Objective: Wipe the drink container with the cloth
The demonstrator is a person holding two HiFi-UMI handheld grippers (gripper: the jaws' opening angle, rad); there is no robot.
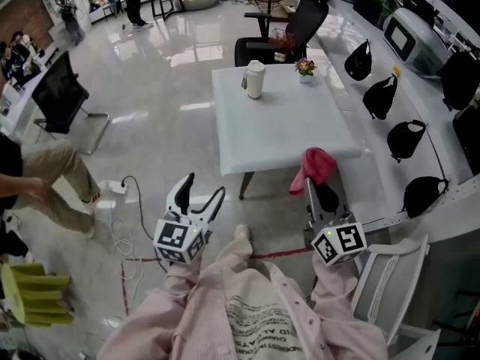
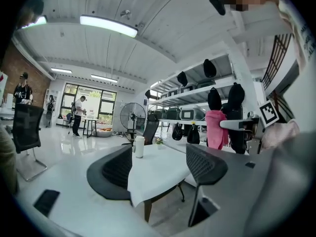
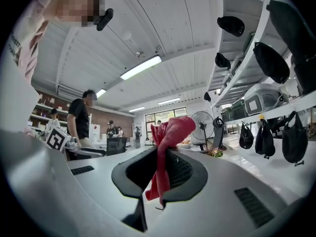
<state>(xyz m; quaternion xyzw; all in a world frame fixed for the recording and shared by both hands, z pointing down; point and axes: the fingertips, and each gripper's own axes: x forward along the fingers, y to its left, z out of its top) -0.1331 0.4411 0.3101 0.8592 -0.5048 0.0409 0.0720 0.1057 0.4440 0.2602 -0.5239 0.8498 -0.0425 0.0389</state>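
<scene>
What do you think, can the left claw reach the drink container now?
Probably not yet: the open left claw hangs short of the table, and the drink container stands near its far edge.

Right gripper: jaws clamped on red cloth. Cloth bunches above the jaws, tail hangs below. Fan beyond, right of jaws.

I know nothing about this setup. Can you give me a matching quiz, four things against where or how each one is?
Things:
1 drink container
2 cloth
3 left gripper
4 office chair

Places or states:
A beyond the far edge of the table
B fingers apart, nothing between them
C standing upright on the table
D pinched in the fingers of the right gripper

Pairs: 1-C, 2-D, 3-B, 4-A
</scene>
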